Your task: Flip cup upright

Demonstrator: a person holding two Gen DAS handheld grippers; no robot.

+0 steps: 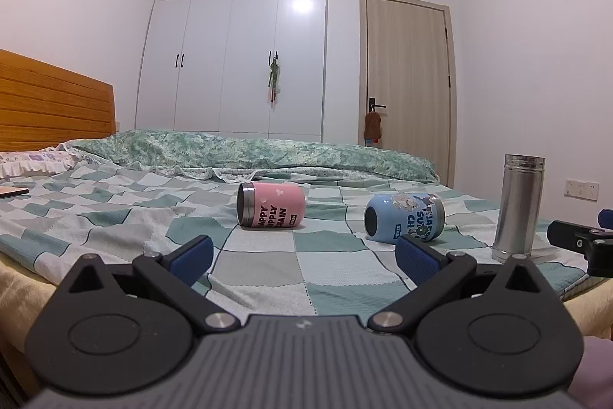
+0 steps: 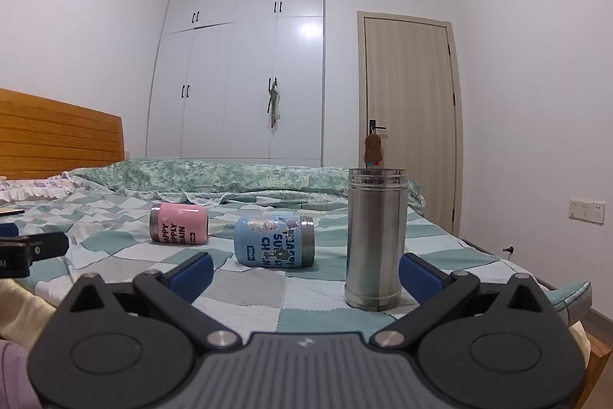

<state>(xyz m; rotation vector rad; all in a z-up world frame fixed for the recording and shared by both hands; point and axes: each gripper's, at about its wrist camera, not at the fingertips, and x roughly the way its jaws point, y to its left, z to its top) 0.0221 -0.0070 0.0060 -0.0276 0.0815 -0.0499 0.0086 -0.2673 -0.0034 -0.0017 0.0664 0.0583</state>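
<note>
Bed with green-and-white checked blanket (image 1: 268, 267) carries everything; wooden headboard (image 1: 53, 98) at its left end, rumpled green floral quilt (image 1: 249, 148) along its far edge. Tall cylindrical stainless steel flask (image 2: 376, 236) stands upright near the bed's right edge, near corner, just ahead of the right gripper's (image 2: 306, 269) right finger. Pink cylindrical cup with steel rim (image 1: 271, 205) lies on its side mid-bed, long axis horizontal, running left-right, open mouth pointing left toward the headboard; black print reads "HAPPY SUPPLY CHAIN", first letters partly cut off. Light blue cylindrical cup with cartoon print and steel rim (image 1: 404, 218) also on its side, right of the pink one and apart from it, long axis horizontal, base turned toward the left camera, steel rim end pointing right; same-style dark print, upside down, only partly legible. Left gripper (image 1: 304, 253) low at the bed's near edge, blue-padded fingers spread wide, holding nothing; pink cup well ahead between the finger lines, blue cup just beyond the right finger. Right gripper fingers also wide apart, empty; blue cup ahead between them, pink cup farther left.
</note>
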